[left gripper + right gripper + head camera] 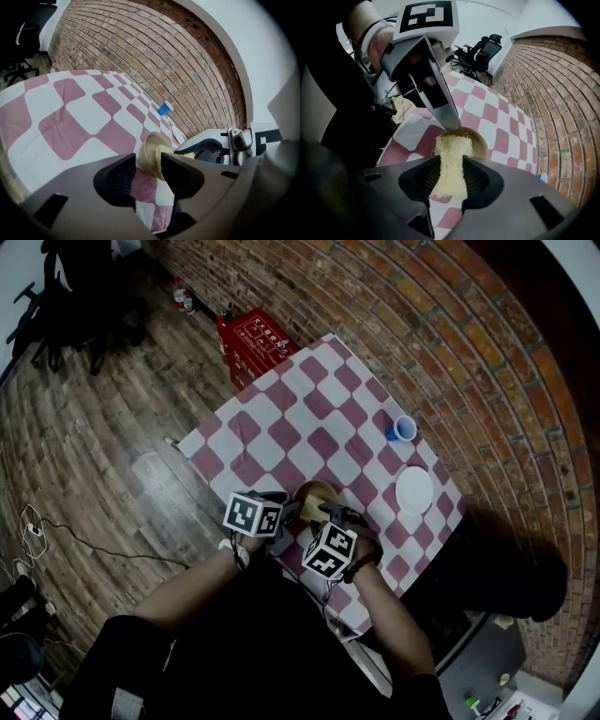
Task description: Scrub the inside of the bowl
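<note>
**Scrubbing pad in the bowl, left fingers spread**

Head view: the tan bowl [314,491] sits near the front edge of the surface [281,427], which is covered in a pink-and-white check cloth. The left gripper [281,517] and right gripper [330,521] both meet at the bowl. A white plate [414,490] lies to the right, and a blue cup [404,428] lies beyond it. A red box [258,341] stands on the wooden floor by the brick wall.

Left gripper view: its fingers [119,180] stand apart and grip nothing. The bowl shows in the gap just past their tips, with the right gripper reaching in from the right.

Right gripper view: its fingers [480,180] are closed on a pale yellow fibrous scrubbing pad [450,150]. The pad's far end reaches inside the bowl. One left finger tip sits at the bowl's far rim.
</note>
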`<action>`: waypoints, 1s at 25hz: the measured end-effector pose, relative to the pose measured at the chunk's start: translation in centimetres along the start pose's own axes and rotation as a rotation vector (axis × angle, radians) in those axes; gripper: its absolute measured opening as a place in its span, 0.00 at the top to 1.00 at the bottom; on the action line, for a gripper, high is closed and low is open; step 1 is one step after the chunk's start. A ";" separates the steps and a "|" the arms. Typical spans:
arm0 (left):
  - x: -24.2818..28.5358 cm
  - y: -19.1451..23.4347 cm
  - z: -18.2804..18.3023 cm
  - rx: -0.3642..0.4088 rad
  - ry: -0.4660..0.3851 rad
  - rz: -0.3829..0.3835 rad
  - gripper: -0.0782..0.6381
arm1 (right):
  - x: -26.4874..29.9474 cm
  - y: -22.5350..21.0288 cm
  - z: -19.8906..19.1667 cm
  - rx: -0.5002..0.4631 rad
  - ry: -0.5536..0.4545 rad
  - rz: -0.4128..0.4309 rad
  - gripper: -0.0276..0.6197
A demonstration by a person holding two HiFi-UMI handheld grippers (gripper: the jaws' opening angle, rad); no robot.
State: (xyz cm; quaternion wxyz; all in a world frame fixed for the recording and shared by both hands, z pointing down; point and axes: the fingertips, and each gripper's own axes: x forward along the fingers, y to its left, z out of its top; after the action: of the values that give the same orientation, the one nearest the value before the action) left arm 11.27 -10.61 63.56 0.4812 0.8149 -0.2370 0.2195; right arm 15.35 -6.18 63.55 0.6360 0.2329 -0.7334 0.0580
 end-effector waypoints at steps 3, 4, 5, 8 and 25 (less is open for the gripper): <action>-0.3 -0.2 0.2 -0.011 -0.015 -0.011 0.67 | 0.3 -0.5 1.0 -0.016 -0.004 -0.012 0.72; -0.5 -0.1 0.3 -0.015 -0.025 -0.011 0.67 | 0.4 -0.8 1.2 -0.019 -0.005 -0.016 0.72; -0.7 -0.1 0.4 -0.022 -0.034 -0.012 0.67 | 0.5 -1.1 1.5 -0.021 -0.006 -0.021 0.72; -1.0 0.1 0.4 -0.040 -0.047 -0.016 0.67 | 1.0 -2.3 1.7 -0.027 -0.003 -0.044 0.72; 0.5 -0.5 -1.5 -0.052 0.014 -0.030 0.67 | 0.1 -0.6 -1.7 -0.010 0.038 -0.024 0.72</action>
State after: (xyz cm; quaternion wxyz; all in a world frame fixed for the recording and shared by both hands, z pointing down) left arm 11.71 -9.14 64.17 0.5070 0.8042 -0.2268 0.2117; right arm 17.13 -6.12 63.87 0.6517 0.2373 -0.7186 0.0513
